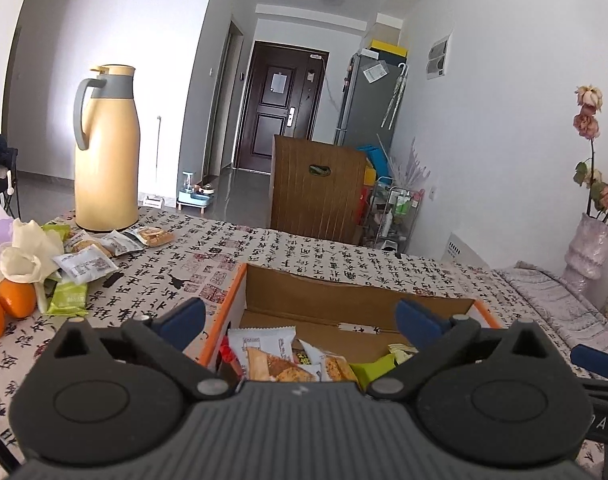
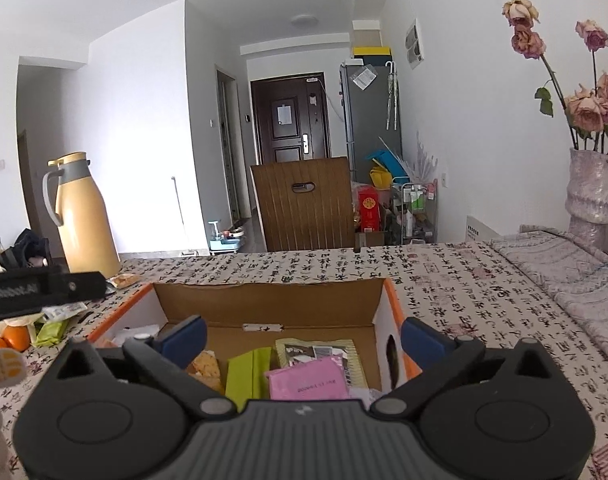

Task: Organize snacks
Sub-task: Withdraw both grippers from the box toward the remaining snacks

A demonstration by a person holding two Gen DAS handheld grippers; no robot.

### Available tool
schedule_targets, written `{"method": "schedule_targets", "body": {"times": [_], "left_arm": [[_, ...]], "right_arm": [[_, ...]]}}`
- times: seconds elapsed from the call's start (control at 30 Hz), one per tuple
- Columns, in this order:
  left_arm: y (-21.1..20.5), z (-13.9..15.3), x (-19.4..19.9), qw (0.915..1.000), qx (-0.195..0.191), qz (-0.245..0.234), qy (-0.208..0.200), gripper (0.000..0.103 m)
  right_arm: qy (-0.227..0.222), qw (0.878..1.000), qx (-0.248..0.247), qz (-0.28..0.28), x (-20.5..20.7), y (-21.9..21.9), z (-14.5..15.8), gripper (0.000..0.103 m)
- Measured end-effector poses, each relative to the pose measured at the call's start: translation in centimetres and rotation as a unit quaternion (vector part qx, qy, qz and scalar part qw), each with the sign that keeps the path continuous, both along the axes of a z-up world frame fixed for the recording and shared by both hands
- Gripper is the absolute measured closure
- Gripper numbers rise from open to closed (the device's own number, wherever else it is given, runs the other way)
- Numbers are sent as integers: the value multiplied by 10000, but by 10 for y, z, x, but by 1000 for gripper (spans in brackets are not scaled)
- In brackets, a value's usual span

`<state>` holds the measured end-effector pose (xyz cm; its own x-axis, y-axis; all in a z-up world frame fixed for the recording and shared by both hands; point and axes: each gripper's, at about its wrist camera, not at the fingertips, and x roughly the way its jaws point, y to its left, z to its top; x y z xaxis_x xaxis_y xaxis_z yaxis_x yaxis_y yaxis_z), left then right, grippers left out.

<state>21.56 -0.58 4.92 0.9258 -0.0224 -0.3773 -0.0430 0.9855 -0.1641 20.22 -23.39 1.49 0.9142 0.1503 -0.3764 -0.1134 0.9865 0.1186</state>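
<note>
Patterned tablecloth [image 1: 287,252]; one snack box [image 2: 263,300]; two oranges [image 1: 7,304]; both grippers' fingers [image 1: 183,316] spread, empty

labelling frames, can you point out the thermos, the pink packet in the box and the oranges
thermos [image 1: 105,160], left wrist view, middle of its yellow body
pink packet [image 2: 308,380], right wrist view, centre of its face
oranges [image 1: 17,298], left wrist view, front of the upper orange

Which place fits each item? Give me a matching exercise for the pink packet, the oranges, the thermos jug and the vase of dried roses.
Items:
1. pink packet
2. oranges
3. thermos jug
4. vase of dried roses

Places:
A. far right end of the table
B. inside the cardboard box
C. near left table edge, beside loose snack packets
D. standing upright at the far left of the table

Pairs: 1-B, 2-C, 3-D, 4-A
</note>
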Motion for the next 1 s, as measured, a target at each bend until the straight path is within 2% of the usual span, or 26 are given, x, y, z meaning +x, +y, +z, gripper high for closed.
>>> {"method": "schedule_targets", "body": {"times": [0.27, 0.7, 0.87, 1.0], "left_arm": [[14, -3, -36, 9999, -30, -14, 135, 0], [36, -50, -99, 9981, 242, -121, 555, 0], [39, -65, -117, 9972, 172, -148, 708, 0], [36, -75, -119, 9950, 267, -211, 944, 0]], "right_arm": [[113, 9998, -144, 42, -36, -5, -3, 0], [750, 9970, -190, 41, -97, -19, -46, 0], [915, 9957, -136, -97, -108, -25, -56, 0], [935, 9953, -238, -87, -111, -23, -57, 0]]}}
